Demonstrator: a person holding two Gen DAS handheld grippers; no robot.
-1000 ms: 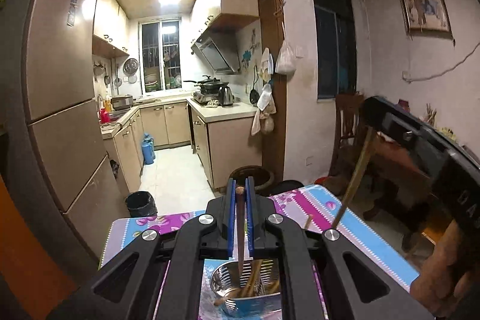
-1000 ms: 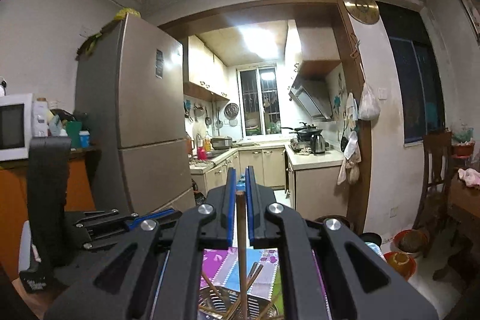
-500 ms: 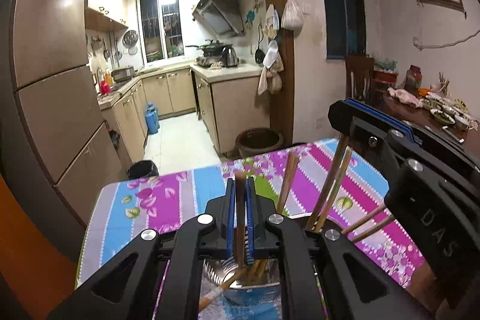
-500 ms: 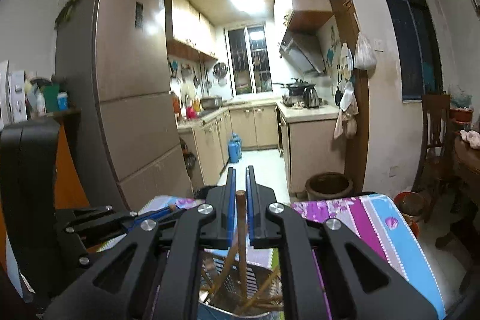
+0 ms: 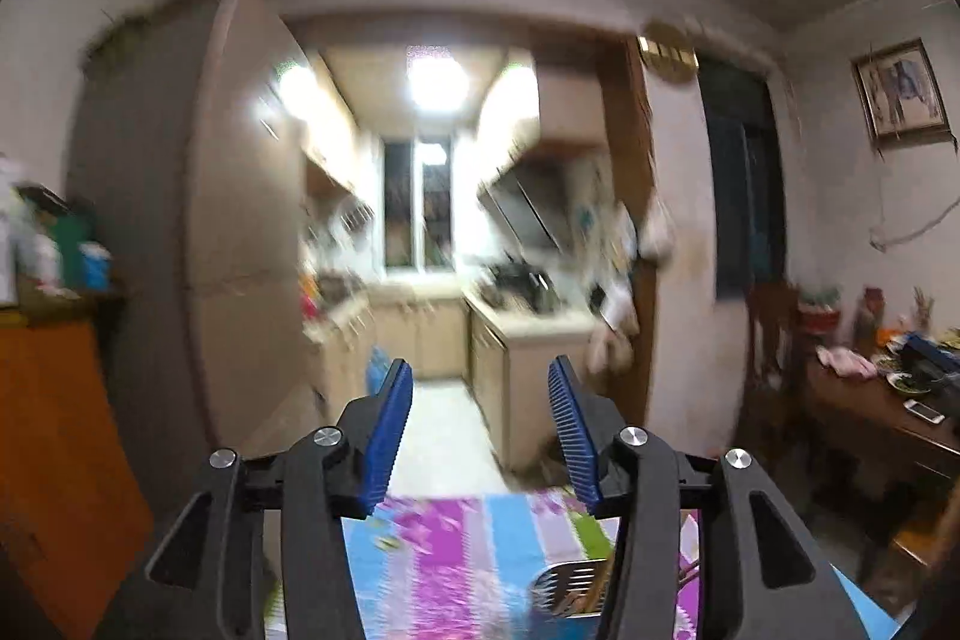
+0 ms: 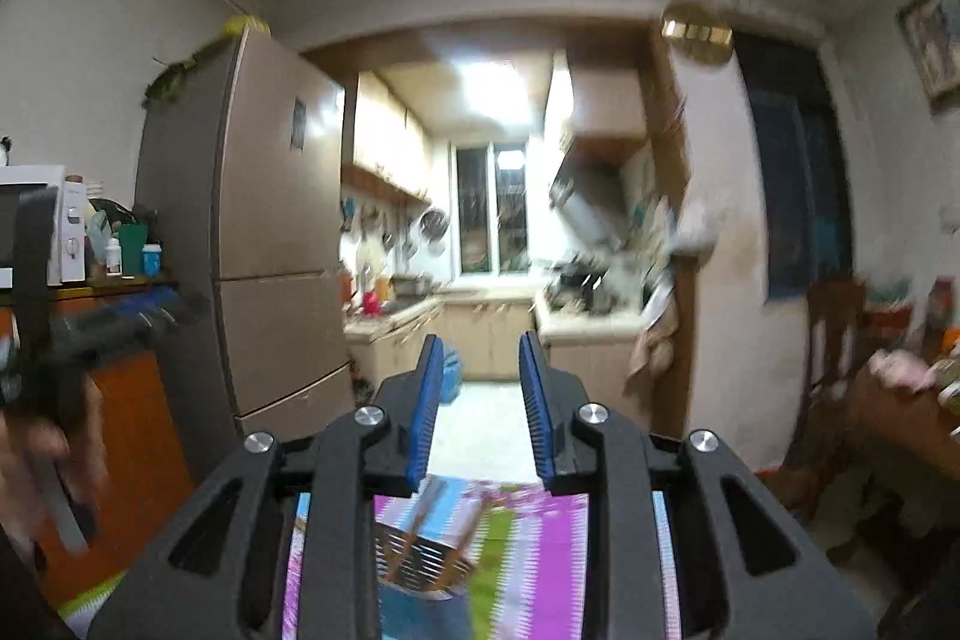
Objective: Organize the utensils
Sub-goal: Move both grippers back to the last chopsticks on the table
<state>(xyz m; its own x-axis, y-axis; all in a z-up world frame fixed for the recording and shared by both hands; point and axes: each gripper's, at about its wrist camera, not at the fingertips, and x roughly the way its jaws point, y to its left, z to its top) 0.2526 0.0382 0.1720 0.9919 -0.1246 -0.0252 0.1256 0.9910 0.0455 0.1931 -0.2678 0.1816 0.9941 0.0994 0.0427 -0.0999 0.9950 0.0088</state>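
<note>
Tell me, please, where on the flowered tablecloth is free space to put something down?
In the left wrist view, the tablecloth is bare to the left of the metal holder. In the right wrist view, its green and pink stripes right of the holder look bare. Around the holder with its chopsticks it is crowded.

— What stands around that tall fridge [image 6: 264, 244]?

— Left of it, a white microwave [image 6: 57, 220] on an orange cabinet [image 6: 138, 436], with a green cup [image 6: 132, 249] beside it. Right of the fridge the kitchen opens: a window [image 6: 492, 208] at the back, a range hood [image 6: 591, 208] further right.

— And beyond?

— Far right of the fridge, a framed picture [image 5: 900, 91] on the wall above a dark wooden table [image 5: 888, 424].
</note>
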